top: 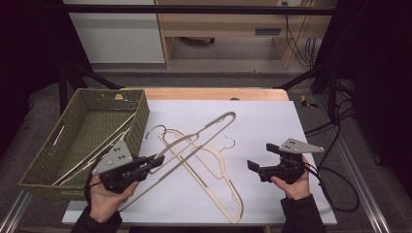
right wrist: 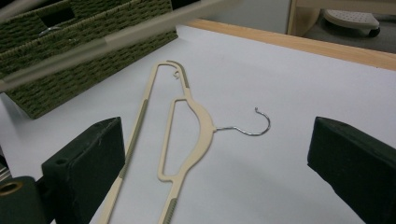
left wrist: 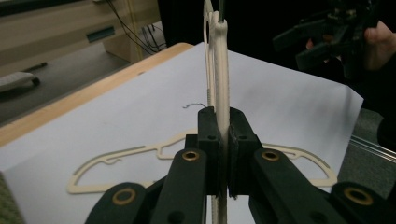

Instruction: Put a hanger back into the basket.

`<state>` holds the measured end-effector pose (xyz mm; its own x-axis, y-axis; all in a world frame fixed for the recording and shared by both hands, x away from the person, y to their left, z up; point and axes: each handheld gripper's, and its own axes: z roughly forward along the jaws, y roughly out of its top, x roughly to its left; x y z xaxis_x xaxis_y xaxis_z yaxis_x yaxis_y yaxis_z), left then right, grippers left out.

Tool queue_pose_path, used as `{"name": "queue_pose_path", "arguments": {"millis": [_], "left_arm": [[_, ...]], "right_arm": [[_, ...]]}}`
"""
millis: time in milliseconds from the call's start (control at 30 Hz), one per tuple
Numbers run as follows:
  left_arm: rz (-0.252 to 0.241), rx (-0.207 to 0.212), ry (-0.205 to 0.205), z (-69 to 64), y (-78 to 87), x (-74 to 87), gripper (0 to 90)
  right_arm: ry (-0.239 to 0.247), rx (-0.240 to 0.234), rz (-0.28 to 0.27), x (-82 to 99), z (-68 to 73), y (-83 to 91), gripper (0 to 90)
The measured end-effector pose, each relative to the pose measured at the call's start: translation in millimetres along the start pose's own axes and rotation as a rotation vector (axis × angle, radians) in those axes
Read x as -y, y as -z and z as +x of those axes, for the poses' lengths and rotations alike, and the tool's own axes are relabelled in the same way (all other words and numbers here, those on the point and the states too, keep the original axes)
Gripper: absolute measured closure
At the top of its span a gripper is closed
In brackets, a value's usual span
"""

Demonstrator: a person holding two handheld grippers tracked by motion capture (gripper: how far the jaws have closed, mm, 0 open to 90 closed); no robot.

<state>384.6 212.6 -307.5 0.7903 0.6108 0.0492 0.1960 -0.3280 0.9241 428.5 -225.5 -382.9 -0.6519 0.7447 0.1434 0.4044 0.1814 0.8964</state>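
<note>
Cream plastic, thin and flat — the lifted hanger is clamped on its bar by the left gripper, tilted up off the white sheet. From above, a second hanger lies flat beneath it, and more rest in the woven basket. The left gripper view shows both pads pressing the bar edge-on. Right gripper — jaws wide apart, nothing between them, near the flat hanger's wire hook.
</note>
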Motion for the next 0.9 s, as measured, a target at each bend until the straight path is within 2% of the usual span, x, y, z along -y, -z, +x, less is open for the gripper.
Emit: {"name": "queue_pose_path", "arguments": {"millis": [100, 200, 433, 567, 733, 833, 900], "left_arm": [[-0.014, -0.033, -0.025, 9.2, 12.8, -14.0, 86.1], [-0.034, -0.052, -0.023, 24.0, 24.8, -27.1, 86.0], [-0.032, -0.121, -0.043, 60.6, 44.4, -39.9, 86.0], [-0.018, -0.169, -0.034, 86.7, 54.4, -35.8, 86.0], [0.008, -0.217, -0.050, 117.1, 63.4, -23.4, 86.0], [0.031, -0.247, -0.011, 136.1, 70.1, -11.4, 86.0], [0.035, -0.259, 0.006, 144.2, 73.9, -4.5, 86.0]], "right_arm": [[-0.001, 0.001, 0.000, 0.5, -1.0, 0.7, 4.8], [-0.003, 0.007, -0.008, 0.4, -1.6, 1.8, 4.6], [-0.015, 0.012, -0.022, -0.1, -2.8, 4.7, 4.8], [-0.013, 0.007, -0.021, 0.0, -2.8, 4.6, 5.0], [-0.006, 0.001, -0.007, 0.8, -2.7, 2.5, 5.1], [-0.010, 0.001, -0.007, 0.9, -2.4, 1.7, 5.1], [-0.010, 0.001, -0.007, 0.9, -2.4, 1.6, 5.1]]}}
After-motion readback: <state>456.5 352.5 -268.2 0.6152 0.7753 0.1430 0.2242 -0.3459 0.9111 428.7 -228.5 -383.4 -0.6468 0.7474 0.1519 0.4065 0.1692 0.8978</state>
